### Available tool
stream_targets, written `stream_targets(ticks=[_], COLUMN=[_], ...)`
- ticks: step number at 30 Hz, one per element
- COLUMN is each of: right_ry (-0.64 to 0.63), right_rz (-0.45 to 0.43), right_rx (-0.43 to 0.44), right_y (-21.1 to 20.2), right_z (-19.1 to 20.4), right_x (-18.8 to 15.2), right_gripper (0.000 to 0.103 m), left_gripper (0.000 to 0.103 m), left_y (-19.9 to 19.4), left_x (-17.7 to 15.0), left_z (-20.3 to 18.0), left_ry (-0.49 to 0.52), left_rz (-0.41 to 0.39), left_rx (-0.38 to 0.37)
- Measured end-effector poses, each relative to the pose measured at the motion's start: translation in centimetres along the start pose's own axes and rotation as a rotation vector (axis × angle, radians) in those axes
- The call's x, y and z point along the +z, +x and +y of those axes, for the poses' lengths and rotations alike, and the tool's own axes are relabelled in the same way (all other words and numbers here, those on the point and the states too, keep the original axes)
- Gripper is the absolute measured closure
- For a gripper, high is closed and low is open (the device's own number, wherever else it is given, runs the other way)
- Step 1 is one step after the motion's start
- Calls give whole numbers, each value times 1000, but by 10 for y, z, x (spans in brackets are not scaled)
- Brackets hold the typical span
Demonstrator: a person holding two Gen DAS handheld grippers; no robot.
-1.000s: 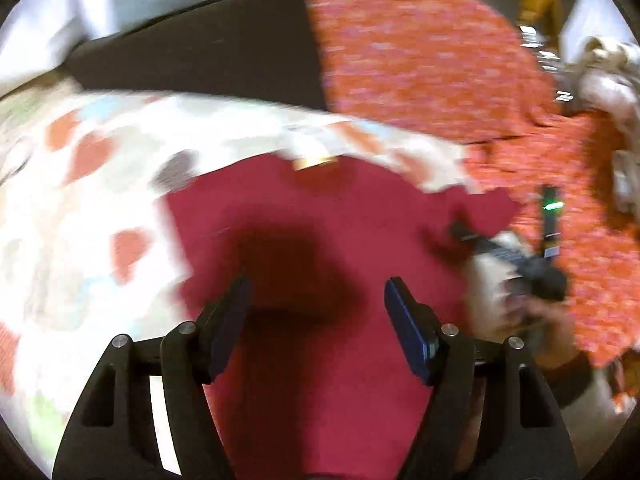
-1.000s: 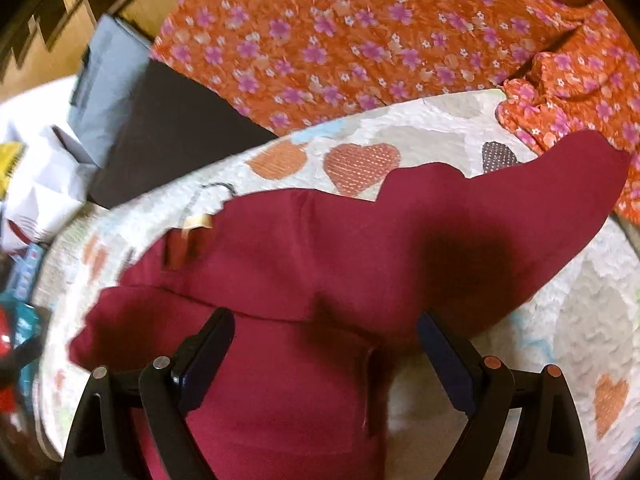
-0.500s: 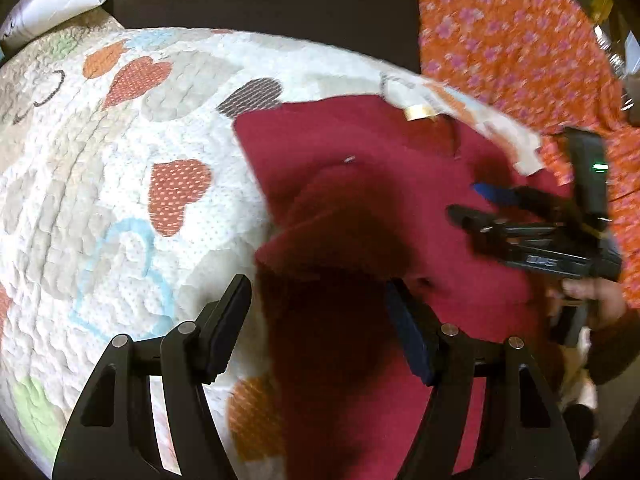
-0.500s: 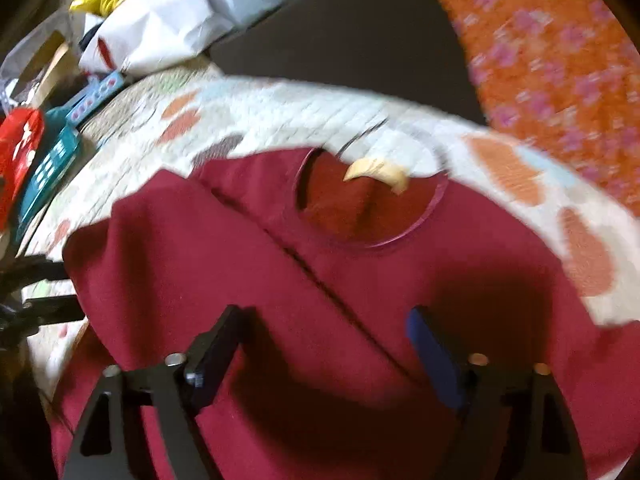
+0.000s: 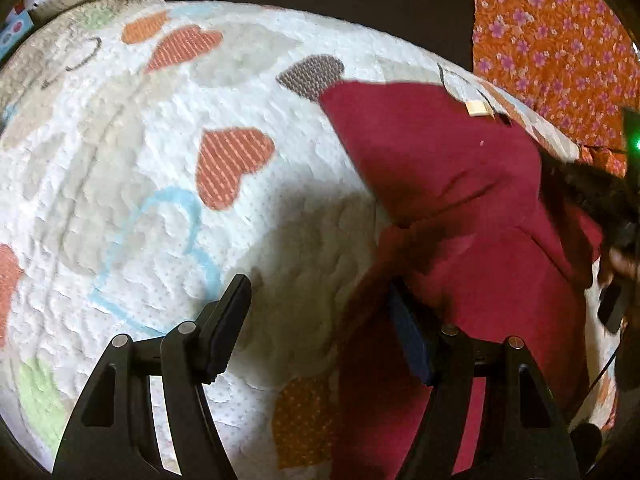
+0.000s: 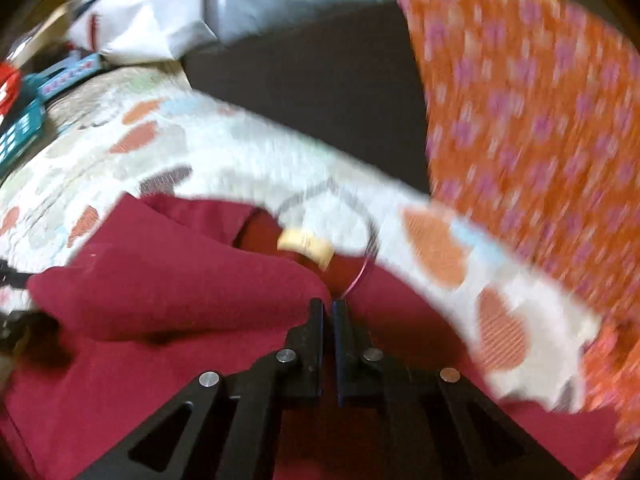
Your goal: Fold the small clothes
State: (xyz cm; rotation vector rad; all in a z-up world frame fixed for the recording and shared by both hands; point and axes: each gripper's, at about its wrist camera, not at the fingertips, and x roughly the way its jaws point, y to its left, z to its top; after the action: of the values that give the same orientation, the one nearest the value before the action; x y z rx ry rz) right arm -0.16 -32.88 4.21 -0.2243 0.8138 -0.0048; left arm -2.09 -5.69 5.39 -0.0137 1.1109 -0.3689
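Now the right hand-held gripper (image 6: 328,306) pinches the maroon sweater (image 6: 168,280) near its collar, mid-frame, to fold it; the left hand-held gripper (image 5: 316,328) hovers open at its edge.

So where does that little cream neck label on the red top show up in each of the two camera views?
Left wrist view: the cream label sits upper right, at the top edge of the red top.
Right wrist view: the label is near the centre, just above the closed jaws.
Shared landmark: the grey-brown heart on the quilt.
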Motion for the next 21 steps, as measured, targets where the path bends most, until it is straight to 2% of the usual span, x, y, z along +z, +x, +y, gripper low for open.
stream_targets(ticks=[2,3,6,8,11,14,15,18,19,21], right_ry=[24,45,126,136,51,-68,-58,66,94,123], right_rz=[47,39,-48,-73,-79,-83,-79,-73,-64,-56], right_rx=[-23,-10,115,233,326,301,328,542,558,521], right_y=[2,-6,-43,-57,-57,-53,-54,-54,-50,-40], right_z=[-2,-4,-9,3,39,81,88,96,98,107], right_x=[-5,-7,-16,-21,-28,-34,-37,-42,-42,-38], right_gripper=[99,98,94,94,92,87,87,87,87,87], left_gripper=[34,34,34,34,34,34,34,34,34,34], left_y=[-14,-19,-39,-43,-36,-21,-19,-18,-20,-30], left_x=[4,4,4,3,-3,-5,-5,-3,-3,-3], left_z=[-3,-6,-11,-13,-15,-19,-19,-7,-2,11], left_ry=[9,15,25,32,55,62,68,35,12,-20], left_rz=[-54,-77,-155,-171,-154,-109,-100,-85,-83,-102], left_rx=[8,5,5,3,27,38,48,110,107,143])
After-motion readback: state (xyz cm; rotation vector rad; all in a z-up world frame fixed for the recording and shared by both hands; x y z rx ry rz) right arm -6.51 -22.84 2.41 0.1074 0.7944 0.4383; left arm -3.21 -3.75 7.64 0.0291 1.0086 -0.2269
